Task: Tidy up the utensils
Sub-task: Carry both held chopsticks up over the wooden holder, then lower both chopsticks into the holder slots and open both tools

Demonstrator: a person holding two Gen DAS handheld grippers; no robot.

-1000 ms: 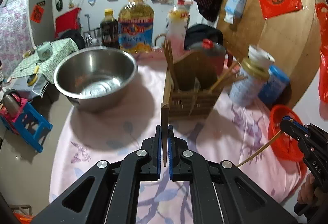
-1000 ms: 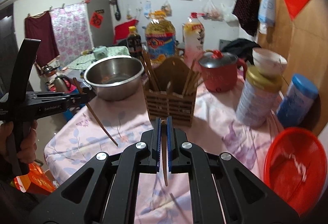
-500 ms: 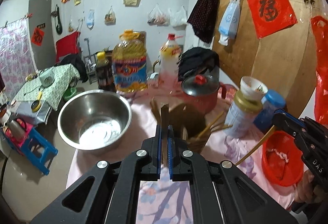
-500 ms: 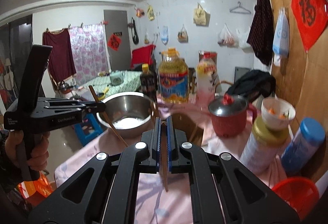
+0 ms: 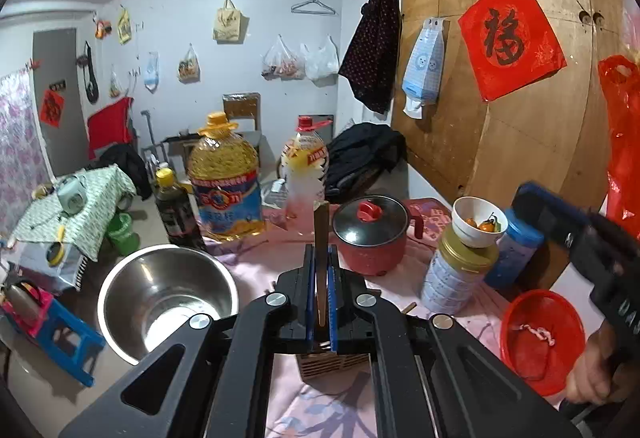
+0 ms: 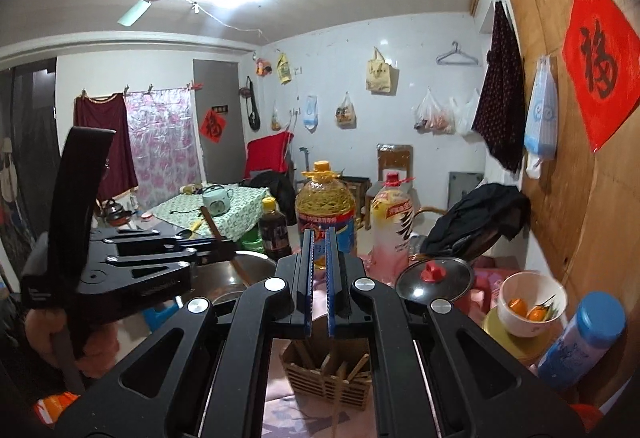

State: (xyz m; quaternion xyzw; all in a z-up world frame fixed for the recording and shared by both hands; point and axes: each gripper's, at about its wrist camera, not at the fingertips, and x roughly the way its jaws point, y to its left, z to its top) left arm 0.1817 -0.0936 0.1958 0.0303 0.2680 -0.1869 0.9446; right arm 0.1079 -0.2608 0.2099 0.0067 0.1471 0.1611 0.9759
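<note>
A: Wooden flat chopstick (image 5: 321, 238) status?
B: Clamped upright in left hand-held gripper (image 5: 321, 302), above slatted wooden utensil holder (image 6: 326, 374) on tabletop.
A: Right hand-held gripper (image 6: 319, 278)?
B: Nearly closed, nothing between jaws.

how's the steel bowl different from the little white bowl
The steel bowl is shiny metal and much wider; the white bowl is small and matte. The steel bowl sits on the table and looks empty; the white bowl is perched on a gold-lidded tin and holds small orange fruits. Both are round, upright and open-topped.
</note>
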